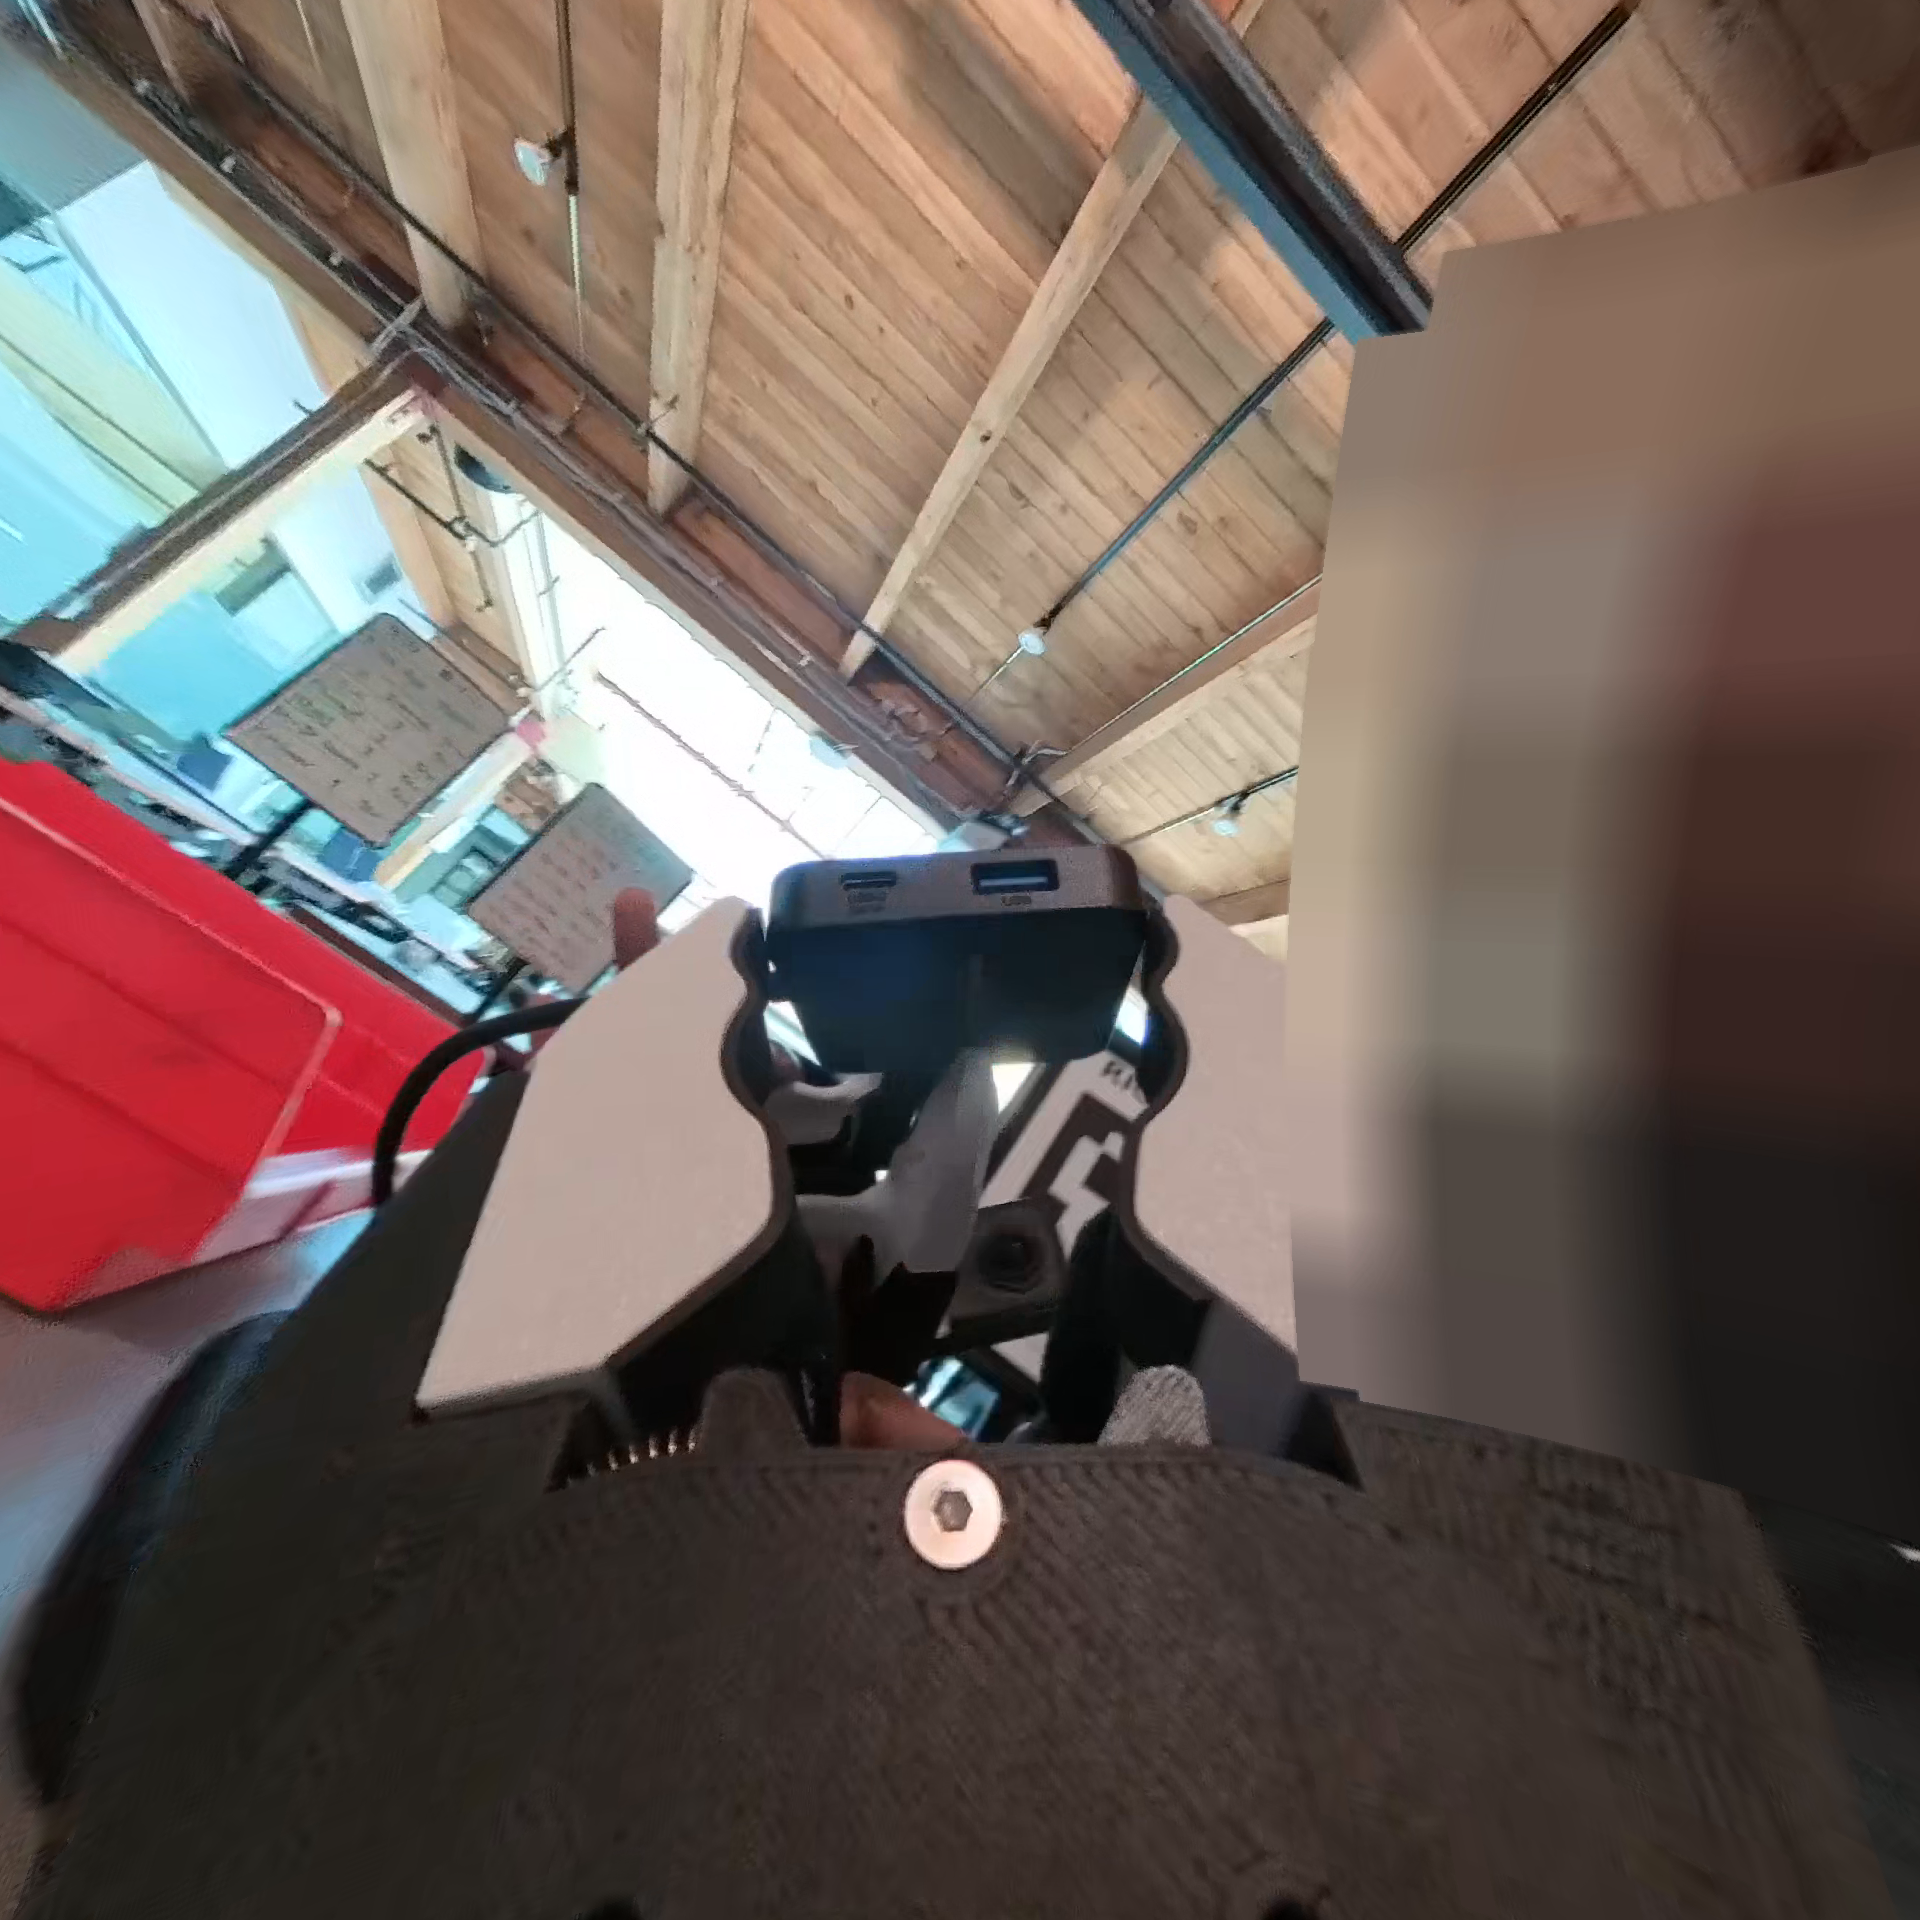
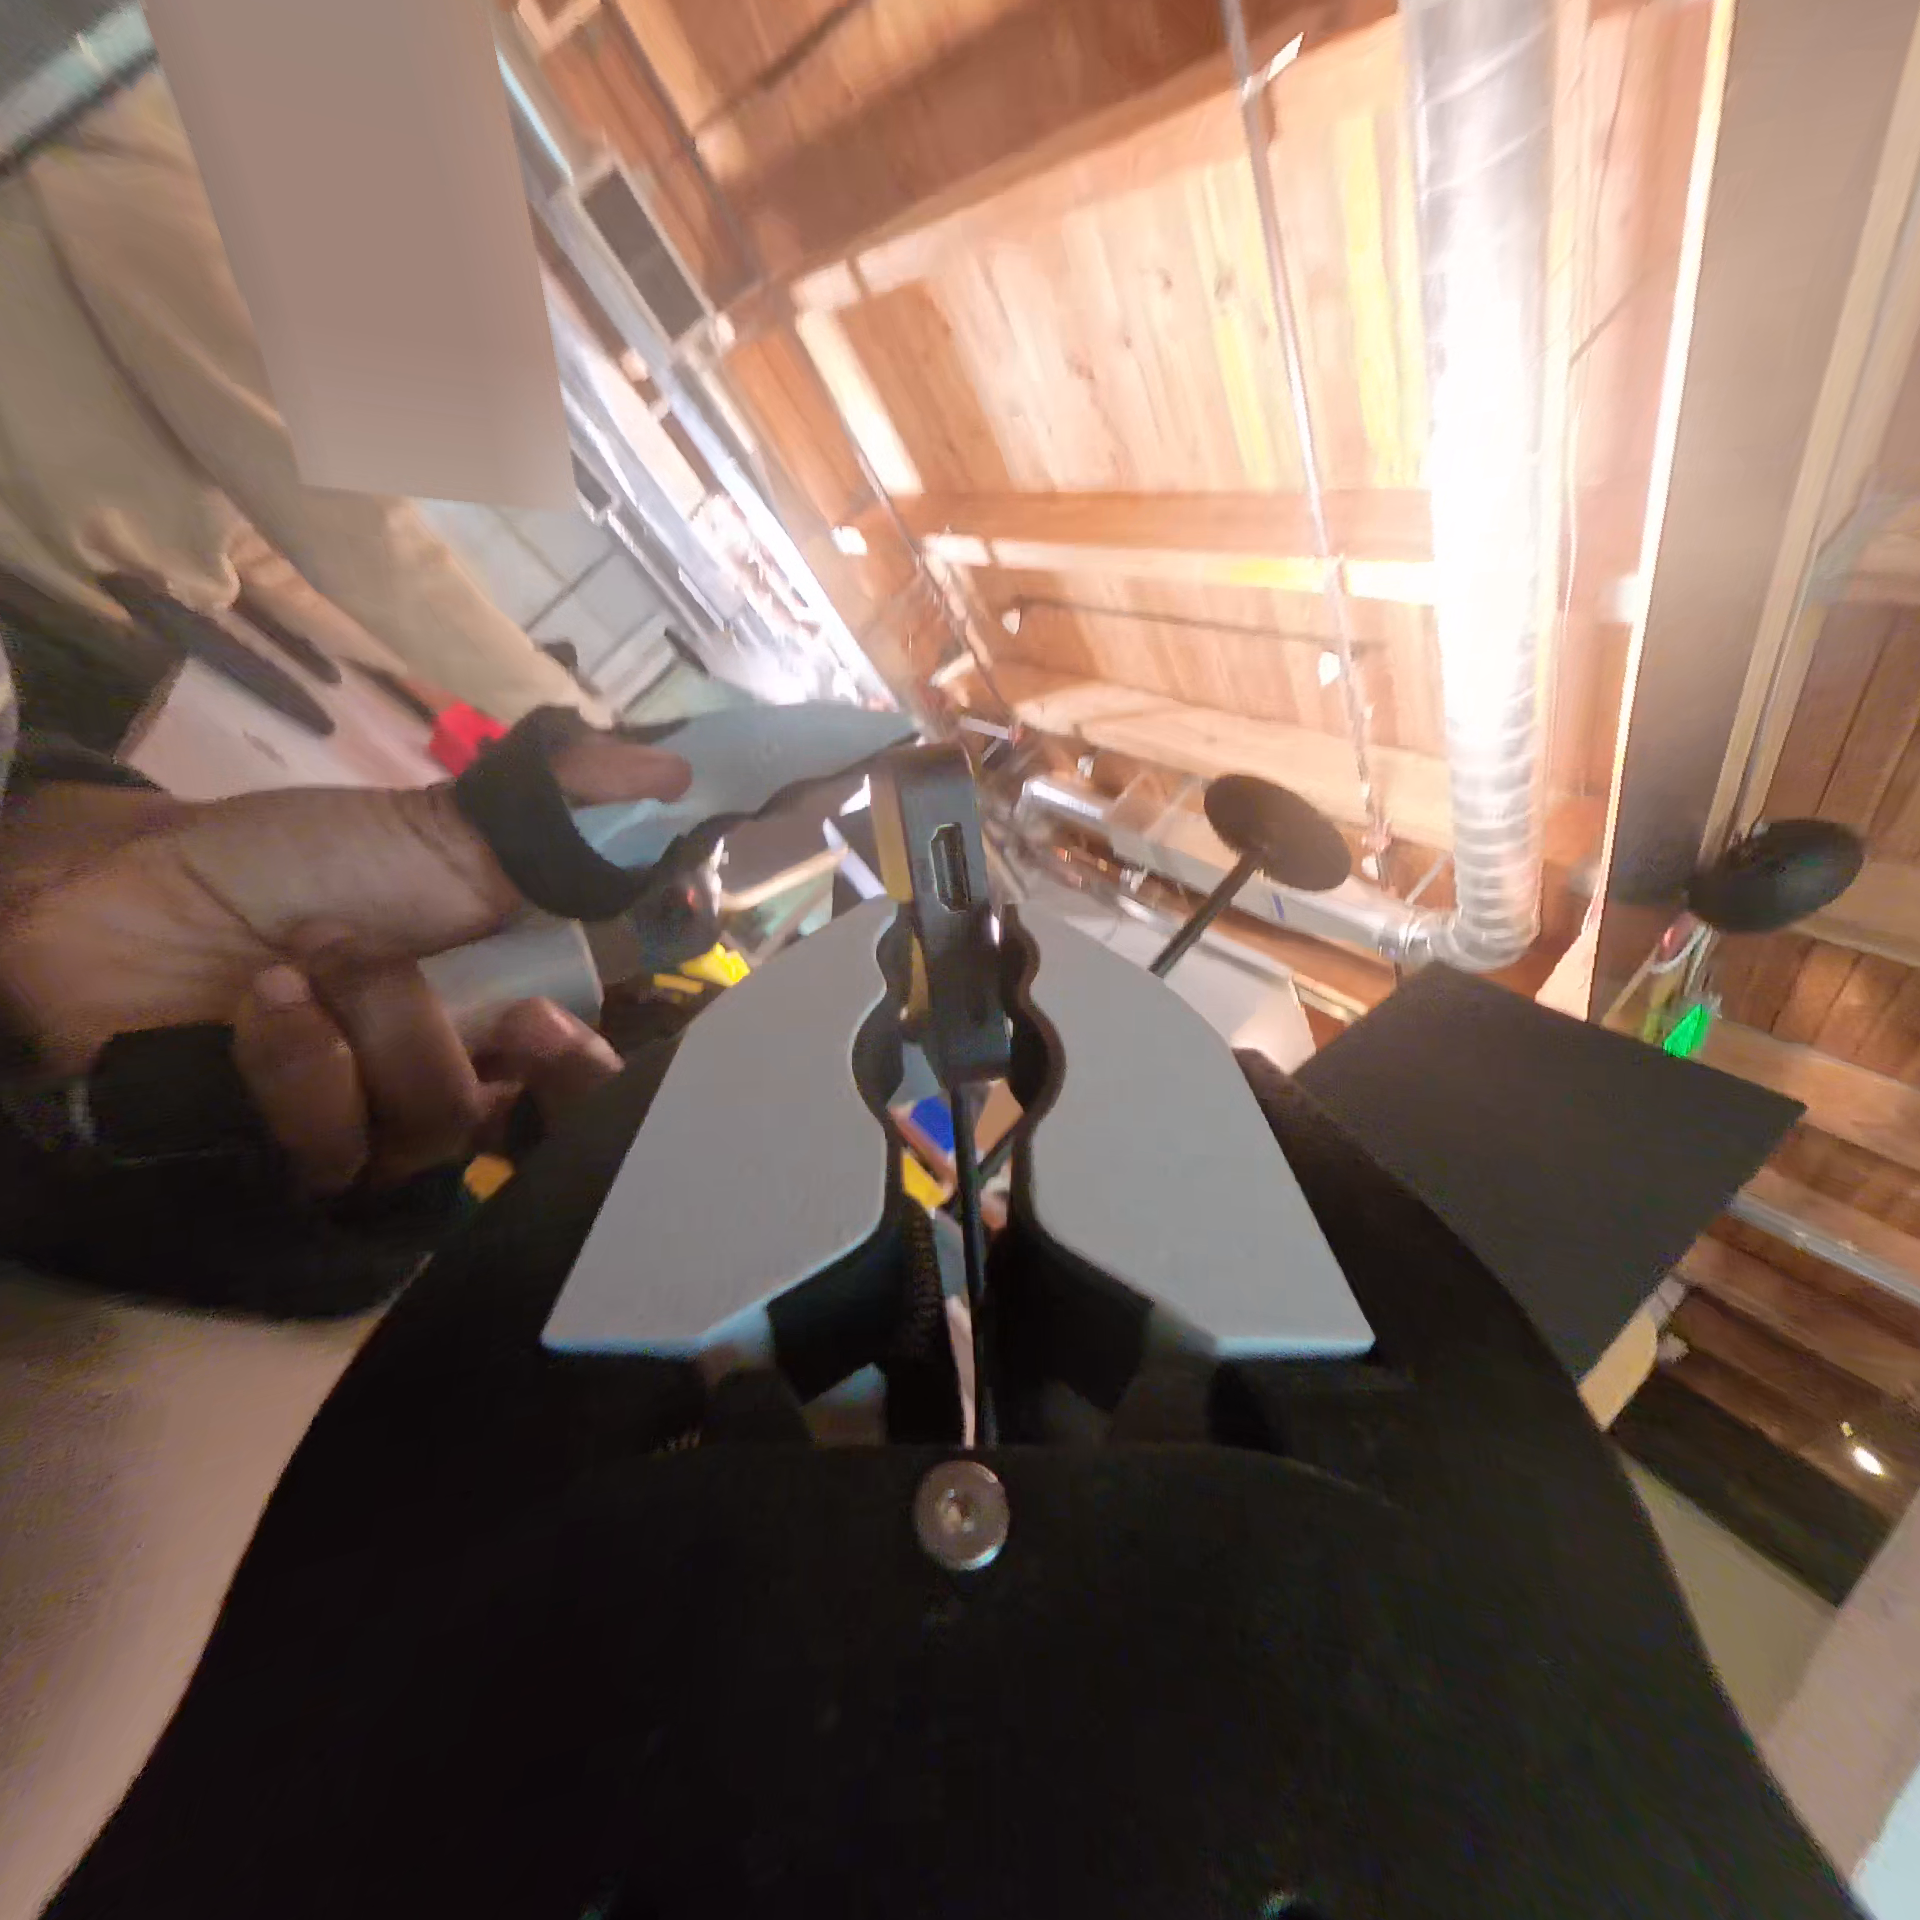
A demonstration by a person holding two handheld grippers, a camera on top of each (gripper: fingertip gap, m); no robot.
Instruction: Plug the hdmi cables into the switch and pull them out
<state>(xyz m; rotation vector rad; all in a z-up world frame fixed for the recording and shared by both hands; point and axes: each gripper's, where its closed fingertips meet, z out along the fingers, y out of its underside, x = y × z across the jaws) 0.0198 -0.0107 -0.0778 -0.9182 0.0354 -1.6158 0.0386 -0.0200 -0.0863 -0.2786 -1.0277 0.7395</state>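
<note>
The switch [image 1: 951, 961] is a small black box, held up towards the wooden ceiling. My left gripper [image 1: 954, 935] is shut on the switch across its width; its far edge shows two small ports. My right gripper [image 2: 951, 987] is shut on the same switch [image 2: 940, 914], seen edge-on with one open HDMI port facing me. A thin black cable [image 2: 968, 1195] runs down from the switch between my right fingers. The left gripper's grey finger [image 2: 769, 753] reaches the switch from the left. No HDMI plug is in view.
A red bin [image 1: 125, 1018] stands at the left on the table [image 1: 94, 1413], with a black cable [image 1: 416, 1091] looping beside it. A person's hand [image 2: 312, 935] holds the left gripper. A black panel [image 2: 1538, 1143] lies to the right.
</note>
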